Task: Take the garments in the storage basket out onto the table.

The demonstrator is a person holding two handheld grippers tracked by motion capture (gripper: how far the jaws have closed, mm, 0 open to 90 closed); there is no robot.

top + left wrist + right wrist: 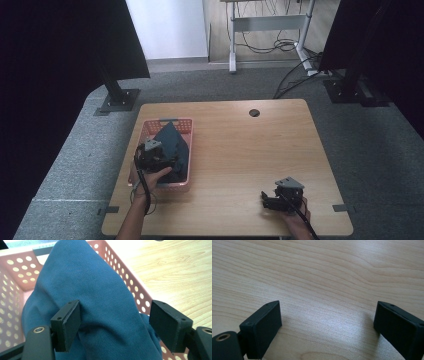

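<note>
We see a light wooden table [240, 150] with a smooth, faintly glossy top and clear wavy grain. On the table's left part stands a pink perforated plastic basket [150, 127], its walls smooth and matt. In the basket lies a dark blue woven cloth [100, 295], matt, with a fine twill rib and soft folds. Over the cloth we see the left black gripper [115, 325], with flat matt pads [68, 325] that look like hard plastic. The right black gripper [327, 327] looks the same. Around the table, the floor is rough grey carpet [365, 135].

Left tool [113, 325] jaws spread — right tool [327, 327] likewise.
</note>
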